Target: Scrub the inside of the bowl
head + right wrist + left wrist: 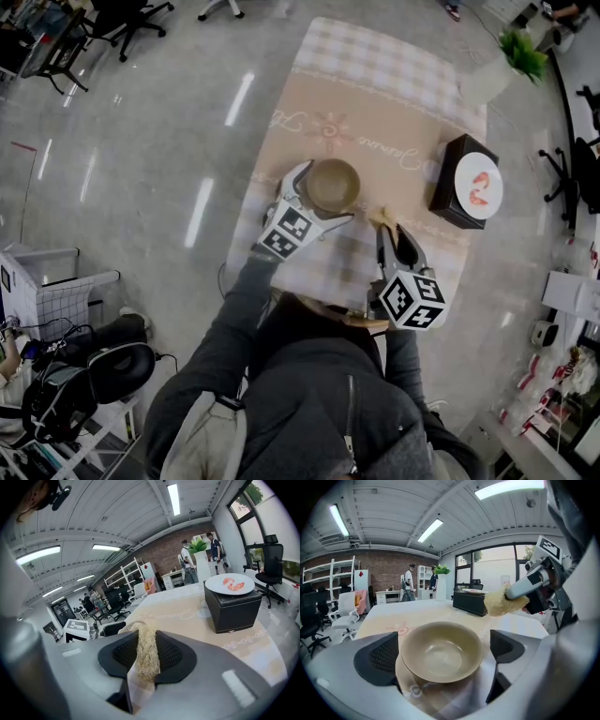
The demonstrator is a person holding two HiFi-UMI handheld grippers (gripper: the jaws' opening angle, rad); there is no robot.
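Bowl: tan bowl (pixel 442 651) sat upright on the tablecloth (pixel 375 84), near the table's middle, inside bare & dry-looking.
L gripper: left gripper (pixel 319 197) was spread, one jaw each side of the bowl. One pad sat about at the rim, the other showed a sliver of gap, so we read it as bracketing, not clamping.
R gripper: right gripper (pixel 397 246) was pinched on a fibrous loofah-type scrubber (pixel 146 658), the tuft sticking out past the tips. It hung just beside the bowl, on its right and above rim level, not yet inside.
Step, as we judged it: scrubbing not begun; the approach was in hand.
How to do it well: we'd close the L jaws snug on the rim first so the bowl can't skate. Then bring the tuft over the rim, press lightly on the bottom, and circle outward up the wall. Keep the R jaw tips off the ceramic.
Risk: a light bowl on loose cloth may slide or tip if pushed sideways.
Farther out: black box (pixel 448 192) w/ a white plate (pixel 478 186) on top stood well apart, to the right.
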